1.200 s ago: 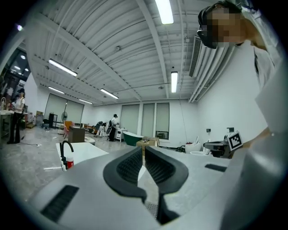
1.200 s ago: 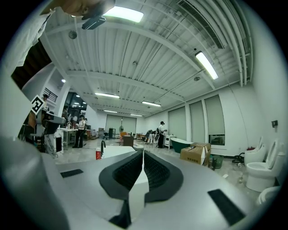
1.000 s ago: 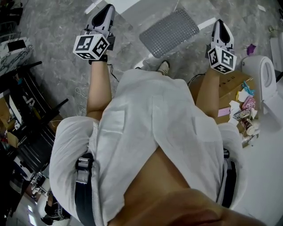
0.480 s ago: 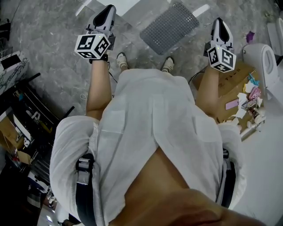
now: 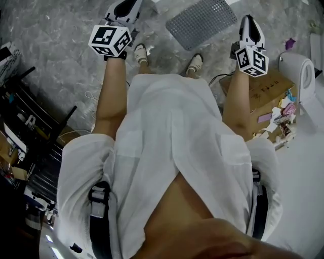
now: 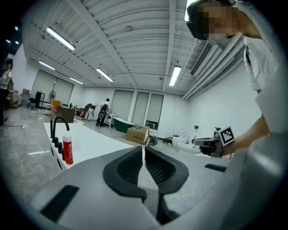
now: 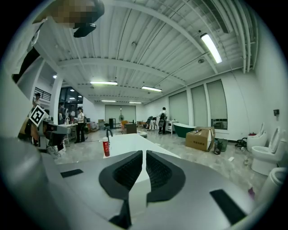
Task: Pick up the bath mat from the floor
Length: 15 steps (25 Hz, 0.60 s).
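Observation:
The bath mat (image 5: 201,23) is a grey, dotted rectangle lying flat on the marbled floor at the top middle of the head view. My left gripper (image 5: 125,7) is held out left of the mat, above the floor, with its marker cube behind it. My right gripper (image 5: 250,24) is held out just right of the mat's corner. Neither touches the mat. In the left gripper view the left gripper (image 6: 143,150) has its pads together with nothing between them. The right gripper (image 7: 144,155) looks the same in its own view.
A white toilet (image 5: 298,76) and a cardboard box (image 5: 263,91) with small clutter stand at the right. A black rack (image 5: 30,126) is at the left. The person's shoes (image 5: 140,52) are just short of the mat. A white counter carries a red bottle (image 6: 67,150).
Both grippers have moved forward, toward the top of the head view. The person has stepped toward the mat, and both shoes now show in front of it.

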Motion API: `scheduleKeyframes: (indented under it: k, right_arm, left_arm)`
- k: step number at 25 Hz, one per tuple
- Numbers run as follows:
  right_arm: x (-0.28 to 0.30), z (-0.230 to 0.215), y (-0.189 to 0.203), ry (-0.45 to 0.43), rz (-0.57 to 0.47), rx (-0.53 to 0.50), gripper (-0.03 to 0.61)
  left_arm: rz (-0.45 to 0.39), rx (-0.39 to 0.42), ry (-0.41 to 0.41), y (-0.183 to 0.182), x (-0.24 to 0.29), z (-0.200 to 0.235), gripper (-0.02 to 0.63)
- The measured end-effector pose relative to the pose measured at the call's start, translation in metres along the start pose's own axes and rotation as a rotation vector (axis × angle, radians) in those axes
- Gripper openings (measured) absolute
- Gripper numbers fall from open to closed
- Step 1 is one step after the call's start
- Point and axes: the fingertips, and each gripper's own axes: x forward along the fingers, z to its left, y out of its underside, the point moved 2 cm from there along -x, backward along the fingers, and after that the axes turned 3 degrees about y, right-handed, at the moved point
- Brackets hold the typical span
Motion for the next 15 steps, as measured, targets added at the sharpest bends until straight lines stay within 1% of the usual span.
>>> scheduleKeyframes:
  k: [8, 15]
  right_arm:
    - [0.033, 0.078, 0.036, -0.201, 0.096, -0.085, 0.031]
    - [0.044, 0.128, 0.045, -0.295, 0.124, -0.118, 0.032]
  left_arm:
    - [0.013, -0.084, -0.067, 0.044, -0.040, 0.009, 0.026]
    - [-0.017, -0.116, -0.102, 0.053, -0.068, 0.022, 0.026]
